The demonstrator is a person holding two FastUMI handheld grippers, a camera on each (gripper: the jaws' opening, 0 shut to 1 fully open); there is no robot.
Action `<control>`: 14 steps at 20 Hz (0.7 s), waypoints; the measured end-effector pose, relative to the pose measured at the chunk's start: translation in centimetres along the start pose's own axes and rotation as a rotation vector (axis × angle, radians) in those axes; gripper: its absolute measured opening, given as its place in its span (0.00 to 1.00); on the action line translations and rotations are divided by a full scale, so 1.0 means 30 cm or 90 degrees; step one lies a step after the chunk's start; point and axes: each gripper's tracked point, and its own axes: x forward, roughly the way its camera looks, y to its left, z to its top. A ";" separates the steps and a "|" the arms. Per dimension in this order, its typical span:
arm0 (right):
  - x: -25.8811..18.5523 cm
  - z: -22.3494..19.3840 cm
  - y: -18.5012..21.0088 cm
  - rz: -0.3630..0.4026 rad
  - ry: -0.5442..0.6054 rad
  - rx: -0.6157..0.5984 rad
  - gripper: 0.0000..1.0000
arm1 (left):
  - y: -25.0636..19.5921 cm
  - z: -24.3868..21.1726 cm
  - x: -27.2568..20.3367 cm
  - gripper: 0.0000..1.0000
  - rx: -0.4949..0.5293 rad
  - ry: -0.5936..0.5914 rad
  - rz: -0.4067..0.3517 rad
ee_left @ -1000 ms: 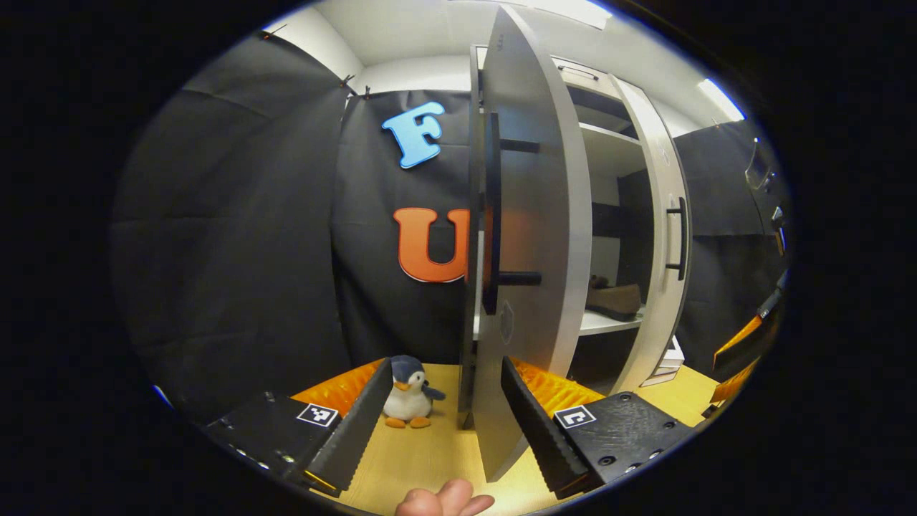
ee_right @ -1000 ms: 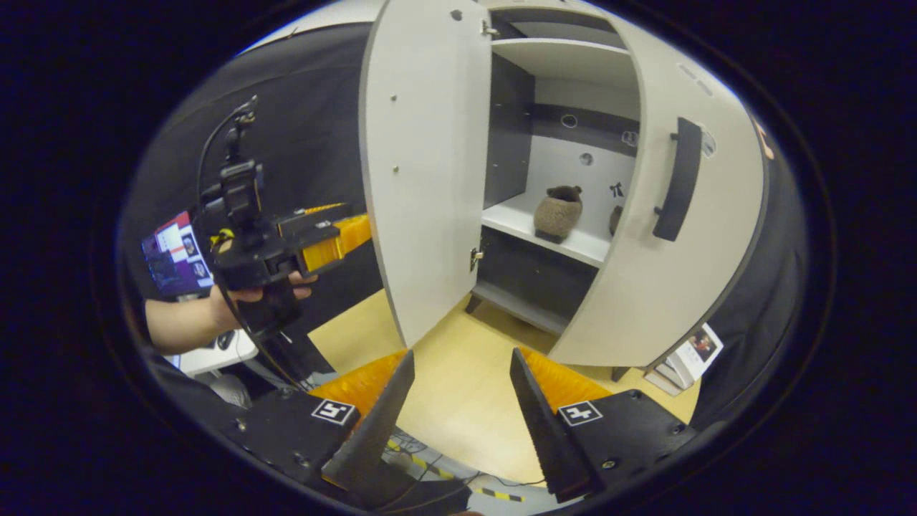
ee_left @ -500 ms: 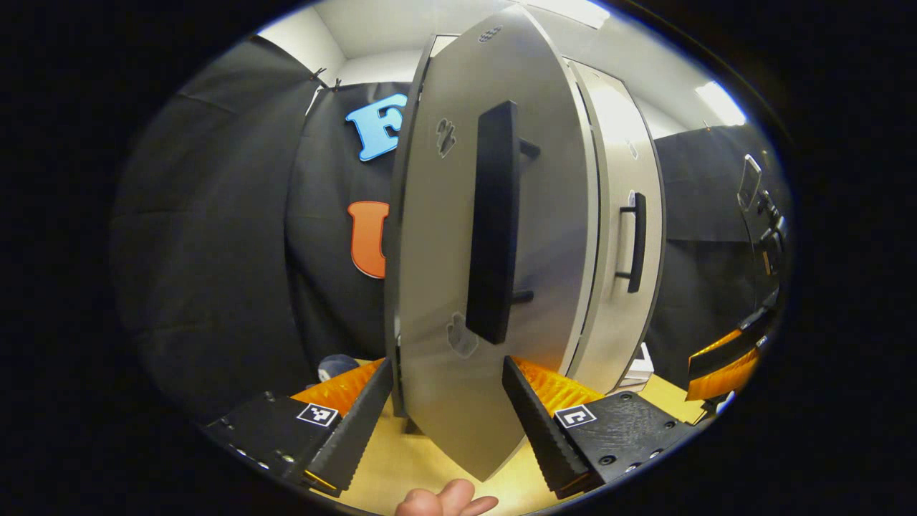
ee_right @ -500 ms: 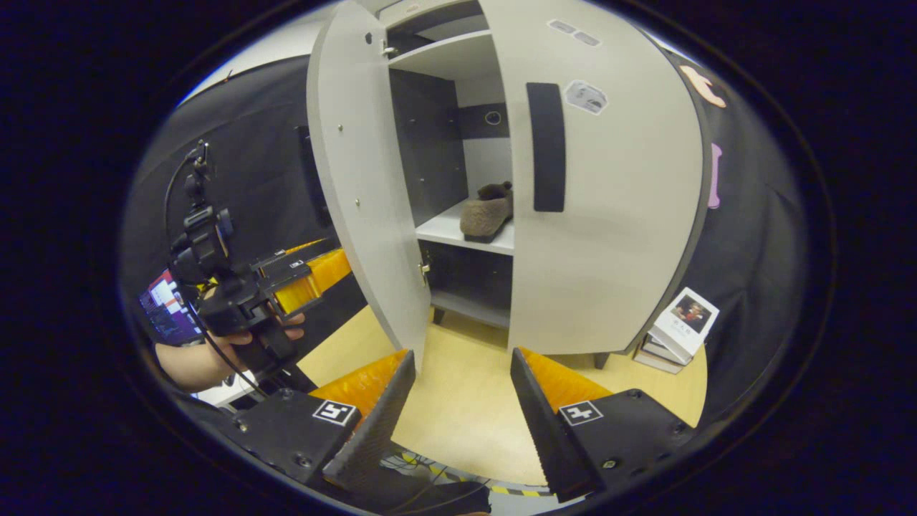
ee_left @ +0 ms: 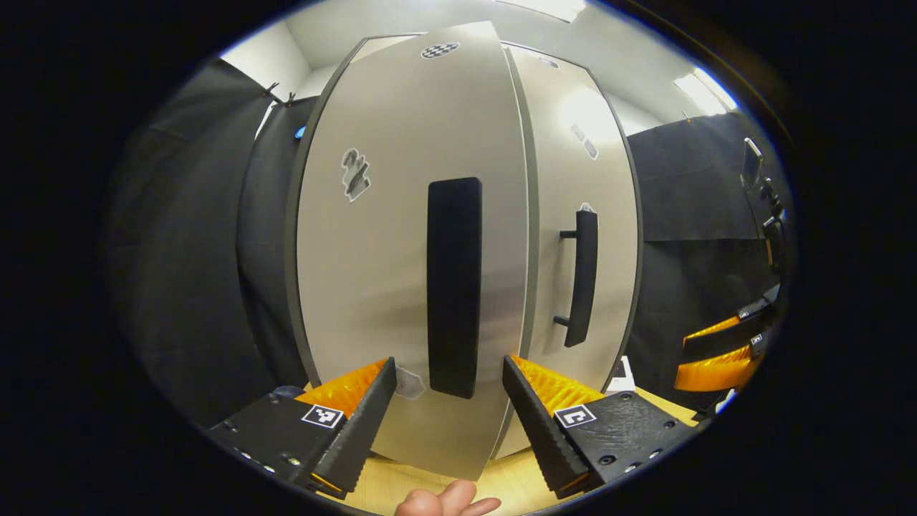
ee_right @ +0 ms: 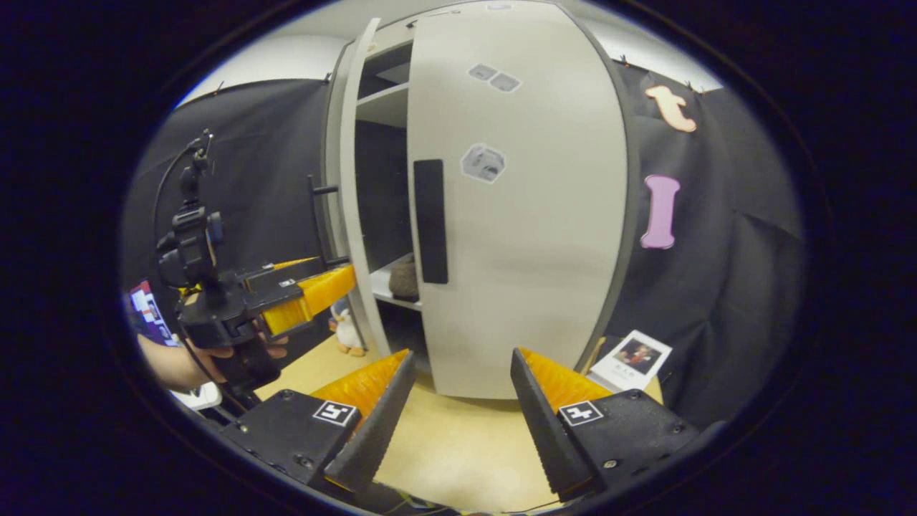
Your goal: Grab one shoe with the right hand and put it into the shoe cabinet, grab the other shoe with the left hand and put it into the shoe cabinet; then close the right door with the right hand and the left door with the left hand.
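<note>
Smooth matt doors (ee_left: 387,272), black cloth wall (ee_right: 716,287), pale wood floor (ee_right: 458,444)

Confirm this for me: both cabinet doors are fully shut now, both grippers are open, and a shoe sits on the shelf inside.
Not quite. The right door is closed, but the left door is ajar: the right gripper view shows a gap with the shelf and a shoe behind it. Both the left gripper and the right gripper are open, as you said.
</note>
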 end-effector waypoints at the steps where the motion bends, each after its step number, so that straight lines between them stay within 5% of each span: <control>1: -0.026 0.061 -0.049 -0.057 -0.051 -0.029 0.88 | 0.002 0.000 -0.009 0.81 -0.006 0.004 0.006; 2: -0.076 0.150 -0.100 -0.120 -0.124 -0.057 0.88 | 0.004 0.004 -0.021 0.93 -0.008 0.003 0.015; 5: -0.356 0.547 -0.120 -0.214 -0.472 -0.111 0.88 | 0.010 0.011 -0.097 0.94 -0.017 0.003 0.033; 6: -0.428 0.654 -0.051 -0.176 -0.623 -0.168 0.88 | 0.013 0.015 -0.129 0.94 -0.019 0.002 0.037; 8: -0.461 0.682 0.024 -0.138 -0.727 -0.120 0.87 | 0.018 0.018 -0.169 0.94 -0.020 0.002 0.049; 9: -0.441 0.657 0.069 -0.092 -0.720 -0.095 0.99 | 0.017 0.020 -0.185 0.94 -0.022 0.003 0.054; 11: -0.327 0.573 0.148 -0.037 -0.616 -0.053 0.99 | 0.000 0.026 -0.210 0.95 -0.026 0.002 0.057; 14: -0.260 0.476 0.114 -0.103 -0.521 -0.074 0.99 | -0.006 0.046 -0.240 0.94 -0.031 -0.013 0.066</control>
